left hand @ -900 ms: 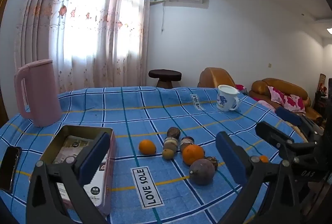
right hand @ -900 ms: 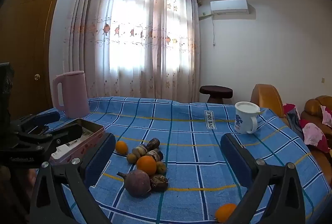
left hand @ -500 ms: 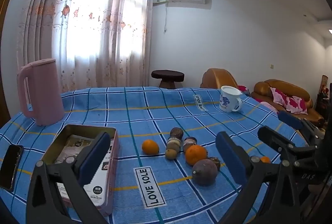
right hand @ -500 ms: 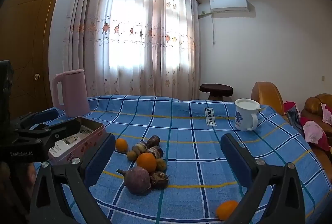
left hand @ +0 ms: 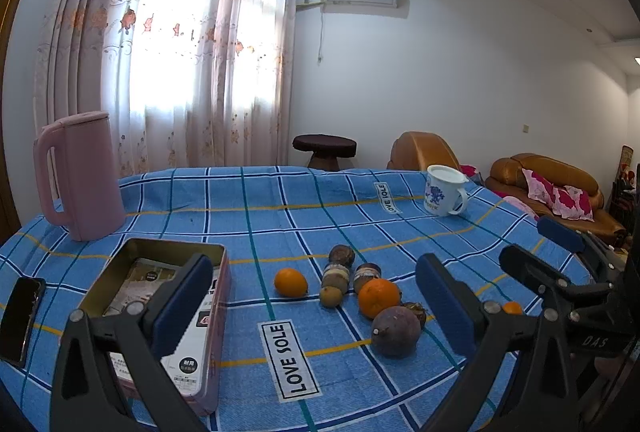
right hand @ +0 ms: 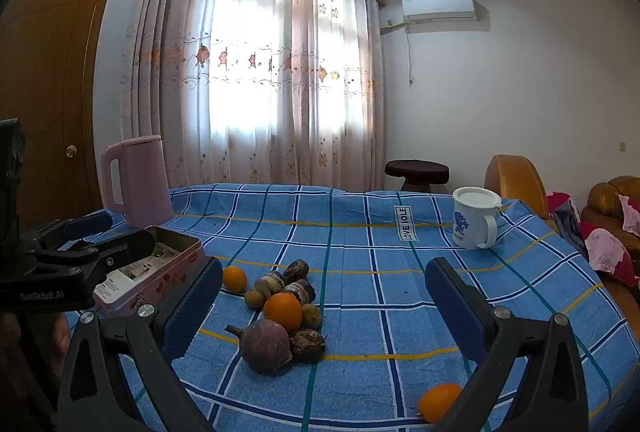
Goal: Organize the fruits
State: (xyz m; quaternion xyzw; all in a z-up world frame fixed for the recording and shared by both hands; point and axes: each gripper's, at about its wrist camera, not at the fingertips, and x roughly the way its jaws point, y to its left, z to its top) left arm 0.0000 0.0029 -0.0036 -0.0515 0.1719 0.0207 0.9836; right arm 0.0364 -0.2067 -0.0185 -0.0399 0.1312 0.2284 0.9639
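Fruit pile (left hand: 360,296) nearer — both tongs agape, empty

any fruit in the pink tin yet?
No. In the left wrist view the pink tin holds only printed paper, and the fruits lie on the blue cloth beside it.

Fruit cluster (left hand: 360,292) mid-table on cloth (left hand: 280,208); tin (left hand: 168,304) at 9 o'clock, kettle (left hand: 80,176) at 10, mug (left hand: 444,190) at 2, phone (left hand: 20,316) beyond tin.
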